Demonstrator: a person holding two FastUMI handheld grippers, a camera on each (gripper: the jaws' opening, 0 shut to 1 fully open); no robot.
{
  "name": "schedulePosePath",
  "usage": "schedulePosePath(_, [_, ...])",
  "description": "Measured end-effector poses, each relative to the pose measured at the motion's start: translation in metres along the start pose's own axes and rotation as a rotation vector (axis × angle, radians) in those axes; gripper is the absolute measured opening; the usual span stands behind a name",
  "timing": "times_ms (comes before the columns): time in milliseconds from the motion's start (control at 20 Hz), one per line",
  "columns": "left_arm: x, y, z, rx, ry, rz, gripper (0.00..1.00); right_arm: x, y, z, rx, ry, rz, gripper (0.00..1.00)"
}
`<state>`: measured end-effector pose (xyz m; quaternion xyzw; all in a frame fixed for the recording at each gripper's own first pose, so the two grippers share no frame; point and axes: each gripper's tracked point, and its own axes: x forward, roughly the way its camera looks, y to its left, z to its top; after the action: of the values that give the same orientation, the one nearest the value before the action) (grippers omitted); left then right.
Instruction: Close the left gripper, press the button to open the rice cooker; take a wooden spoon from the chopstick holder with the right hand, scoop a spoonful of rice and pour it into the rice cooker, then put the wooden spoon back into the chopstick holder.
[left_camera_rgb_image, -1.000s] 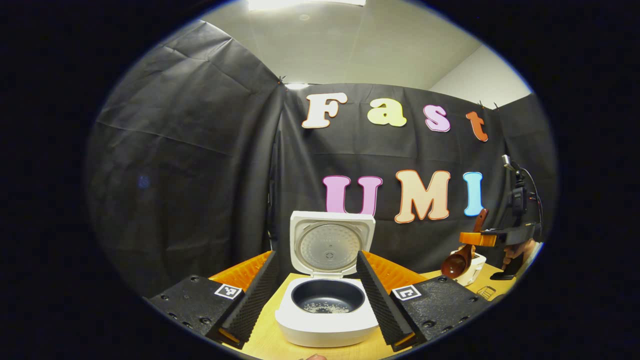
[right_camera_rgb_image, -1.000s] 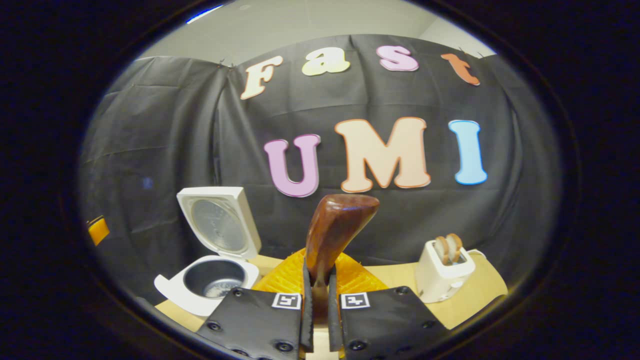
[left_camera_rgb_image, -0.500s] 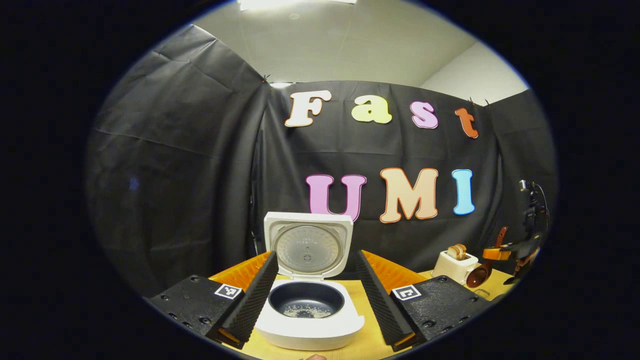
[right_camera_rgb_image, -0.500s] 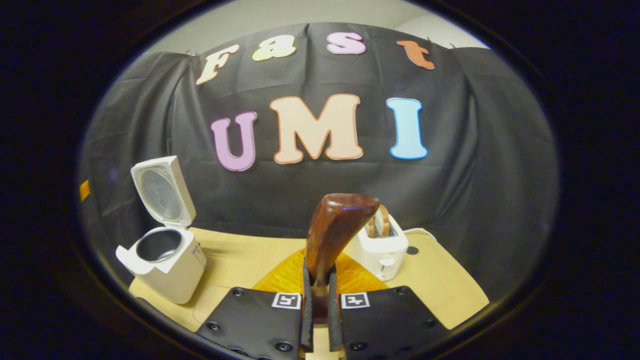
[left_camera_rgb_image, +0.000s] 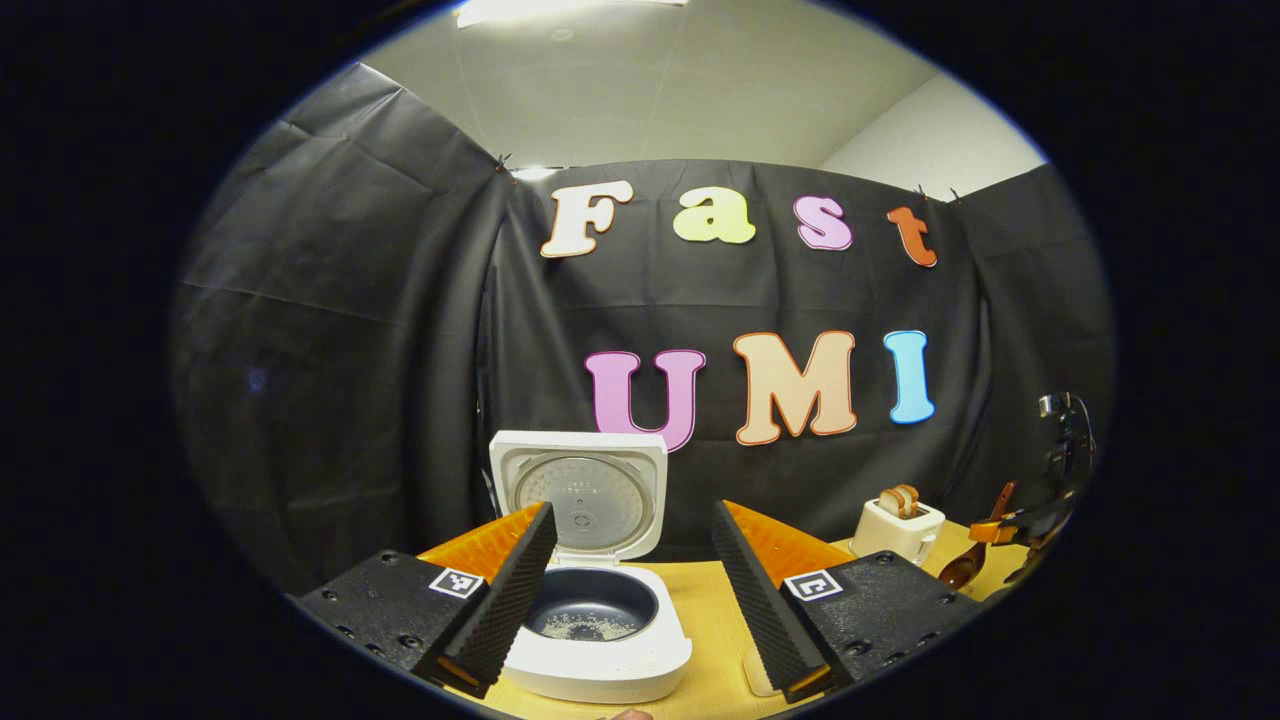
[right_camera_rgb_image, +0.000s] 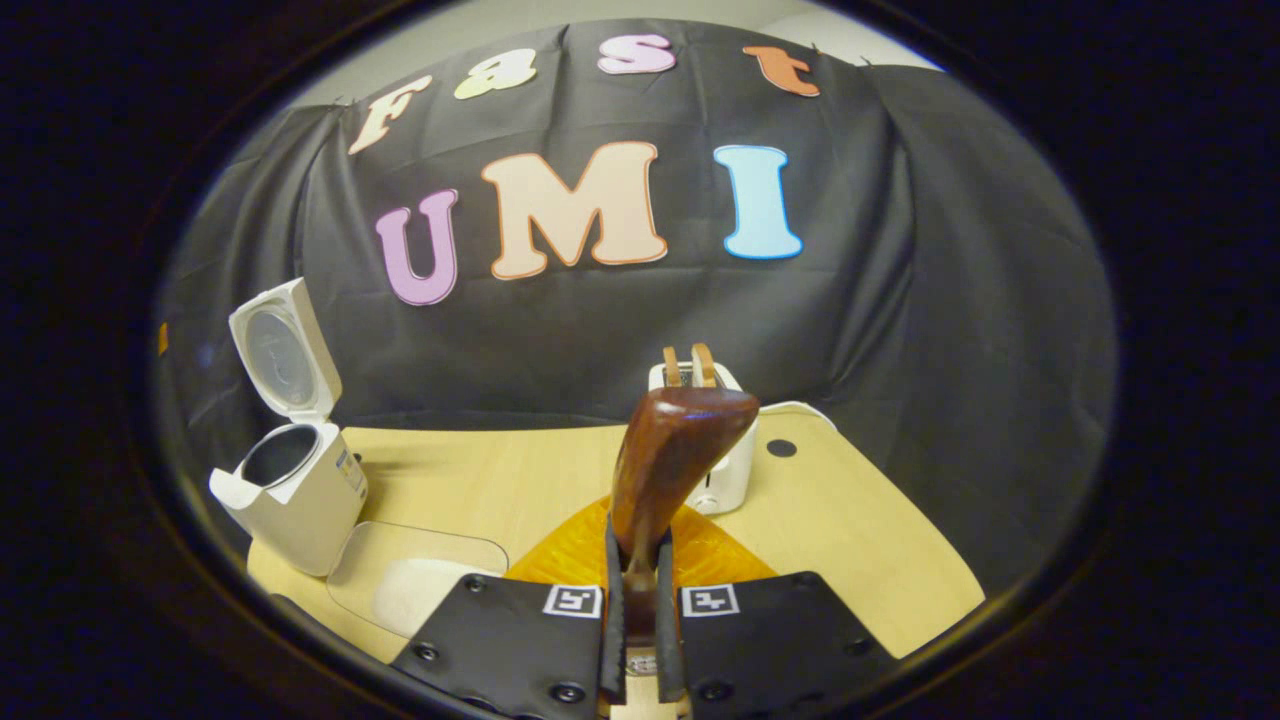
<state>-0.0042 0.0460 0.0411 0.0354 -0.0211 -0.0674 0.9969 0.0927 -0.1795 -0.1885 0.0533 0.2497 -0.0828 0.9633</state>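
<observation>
The white rice cooker (left_camera_rgb_image: 600, 655) stands with its lid (left_camera_rgb_image: 580, 490) up, and a little rice lies in its dark pot (left_camera_rgb_image: 590, 615). My left gripper (left_camera_rgb_image: 633, 510) is open in front of it and holds nothing. My right gripper (right_camera_rgb_image: 637, 548) is shut on the handle of the brown wooden spoon (right_camera_rgb_image: 672, 455), whose end rises in front of the toaster. In the left gripper view the right gripper (left_camera_rgb_image: 1005, 528) is at the far right with the spoon's bowl (left_camera_rgb_image: 962, 568) hanging low. The cooker (right_camera_rgb_image: 295, 490) stands at the left of the right gripper view.
A white toaster (right_camera_rgb_image: 735, 470) with toast in its slots stands at the back of the light wooden table (right_camera_rgb_image: 860, 540); the toaster (left_camera_rgb_image: 897, 527) is right of the cooker. A clear tray (right_camera_rgb_image: 420, 580) holding white rice lies beside the cooker, near my right gripper. Black cloth walls the booth.
My right gripper has carried the spoon away from the cooker to the right and tilted down, bringing the rice tray into view. My left gripper has drifted right, still open.
</observation>
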Motion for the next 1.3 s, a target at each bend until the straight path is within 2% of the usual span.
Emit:
schedulePosePath(150, [0.001,-0.008,0.0,0.004,0.007,-0.001,0.89,0.004,-0.009,-0.018,0.043,0.034,-0.001,0.14])
schedulePosePath(200, [0.001,-0.01,0.0,0.006,0.007,0.0,0.93,0.006,-0.01,-0.026,0.06,0.051,0.0,0.15])
schedulePosePath(300, [0.0,-0.012,0.001,0.011,0.005,0.004,0.89,0.01,-0.013,-0.044,0.087,0.084,0.002,0.15])
schedulePosePath(350, [0.0,-0.013,0.002,0.013,0.005,0.006,0.93,0.012,-0.015,-0.052,0.095,0.098,-0.001,0.16])
schedulePosePath(400, [-0.001,-0.014,0.002,0.015,0.005,0.009,0.89,0.014,-0.016,-0.059,0.099,0.112,-0.005,0.16])
schedulePosePath(650, [0.0,-0.016,0.004,0.023,0.005,0.021,0.89,0.023,-0.022,-0.084,0.14,0.152,-0.019,0.15])
schedulePosePath(900, [0.0,-0.015,0.004,0.031,0.004,0.029,0.89,0.023,-0.021,-0.105,0.131,0.206,-0.014,0.14])
schedulePosePath(1100, [0.005,-0.014,0.001,0.022,0.012,0.026,0.96,0.013,-0.019,-0.089,0.134,0.157,0.004,0.27])
schedulePosePath(1300, [0.018,-0.007,0.002,0.007,0.018,0.031,0.9,-0.001,-0.033,-0.083,0.092,0.138,-0.039,0.62])
